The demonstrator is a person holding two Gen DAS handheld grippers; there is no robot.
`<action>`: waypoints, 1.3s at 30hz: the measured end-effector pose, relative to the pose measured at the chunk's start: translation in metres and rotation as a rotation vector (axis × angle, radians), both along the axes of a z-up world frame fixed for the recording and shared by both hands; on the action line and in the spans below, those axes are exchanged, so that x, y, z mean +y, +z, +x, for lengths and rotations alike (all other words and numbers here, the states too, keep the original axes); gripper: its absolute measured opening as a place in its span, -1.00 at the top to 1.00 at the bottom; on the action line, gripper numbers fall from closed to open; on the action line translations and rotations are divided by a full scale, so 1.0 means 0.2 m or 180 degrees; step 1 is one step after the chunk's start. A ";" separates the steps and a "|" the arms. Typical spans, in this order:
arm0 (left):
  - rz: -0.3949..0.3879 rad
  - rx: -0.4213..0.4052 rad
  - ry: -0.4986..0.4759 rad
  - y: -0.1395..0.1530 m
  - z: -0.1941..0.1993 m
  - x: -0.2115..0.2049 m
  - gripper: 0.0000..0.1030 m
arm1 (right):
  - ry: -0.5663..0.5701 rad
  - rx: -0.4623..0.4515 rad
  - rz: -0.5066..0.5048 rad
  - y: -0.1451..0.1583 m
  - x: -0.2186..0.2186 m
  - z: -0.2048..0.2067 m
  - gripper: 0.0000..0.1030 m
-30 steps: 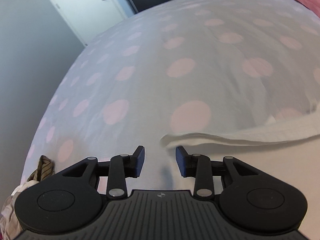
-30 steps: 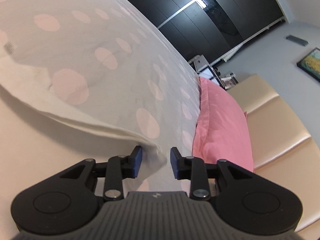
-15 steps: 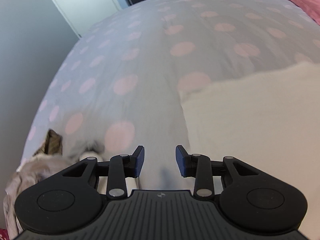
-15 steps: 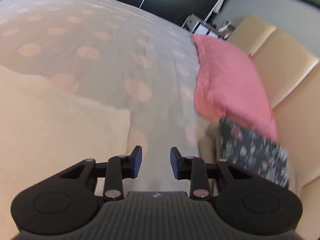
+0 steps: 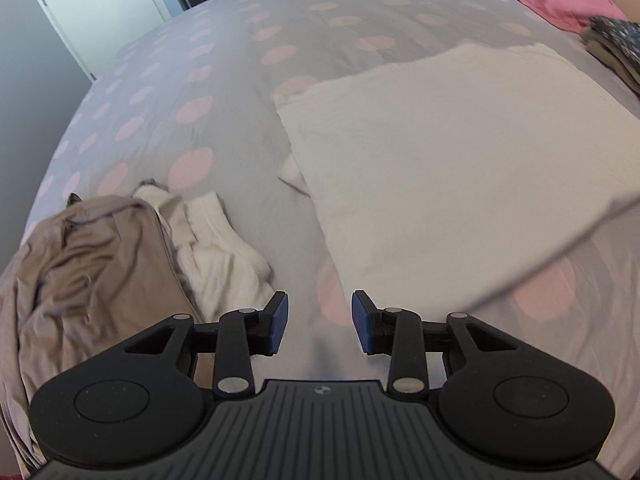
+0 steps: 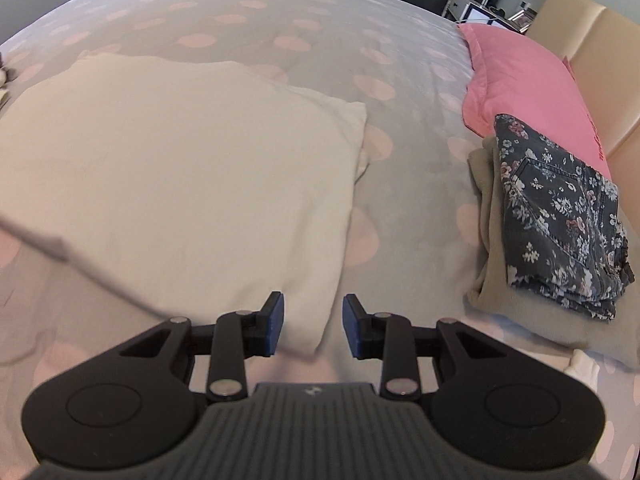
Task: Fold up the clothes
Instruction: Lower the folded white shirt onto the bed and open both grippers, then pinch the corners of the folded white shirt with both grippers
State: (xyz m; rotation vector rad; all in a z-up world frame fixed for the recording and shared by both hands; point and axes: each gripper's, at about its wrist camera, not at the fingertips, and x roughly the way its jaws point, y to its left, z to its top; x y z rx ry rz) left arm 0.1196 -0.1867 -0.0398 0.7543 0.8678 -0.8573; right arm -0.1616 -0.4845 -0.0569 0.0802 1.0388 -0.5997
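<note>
While floral jeans (image 6: 560,208) fill right view, left shows crumpled clothes (image 5: 92,272).

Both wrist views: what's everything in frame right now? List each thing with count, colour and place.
cream garment: 1, cream, folded flat mid-bed.
unfolded pile: taupe and white pieces, count unclear, bed's near left.
floral jeans: 1, dark floral, folded on the beige garment.
beige garment: 1, beige, folded, by the pillow.
pillow: 1, pink, by the headboard.
duvet: 1, grey, pink dots.
headboard: 1, beige.
door: 1, white.
left gripper: black, opening, empty.
right gripper: black, opening, empty.
</note>
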 end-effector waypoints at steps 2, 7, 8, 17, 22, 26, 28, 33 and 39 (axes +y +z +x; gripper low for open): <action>-0.0027 0.0085 -0.0066 -0.03 -0.03 0.03 0.28 | 0.0075 0.0052 -0.0053 -0.02 0.03 -0.02 0.32; 0.0115 0.0118 -0.0262 -0.16 -0.08 0.04 0.28 | 0.0409 0.0321 -0.0270 -0.15 0.09 -0.02 0.32; 0.0171 0.0166 -0.0296 -0.18 -0.08 0.03 0.28 | 0.0465 0.0371 -0.0298 -0.17 0.09 -0.02 0.32; 0.0329 0.0156 -0.0546 -0.24 -0.12 -0.05 0.47 | 0.0622 0.0502 -0.0409 -0.30 0.05 0.05 0.68; 0.0372 0.0173 -0.0291 -0.21 -0.05 -0.08 0.99 | 0.0565 0.0541 -0.0387 -0.25 0.03 0.09 0.86; 0.0357 0.0237 -0.0283 -0.16 -0.04 -0.07 1.00 | 0.0558 0.0530 -0.0377 -0.18 0.02 0.09 0.87; 0.0385 0.0244 -0.0284 -0.14 -0.04 -0.07 1.00 | 0.0566 0.0548 -0.0372 -0.17 0.02 0.09 0.87; 0.0568 0.0267 -0.0259 -0.19 -0.05 -0.08 1.00 | 0.0648 0.0835 -0.0457 -0.25 0.05 0.09 0.88; 0.0578 0.0238 -0.0271 -0.17 -0.06 -0.06 1.00 | 0.0516 0.1088 -0.0345 -0.30 0.02 0.06 0.86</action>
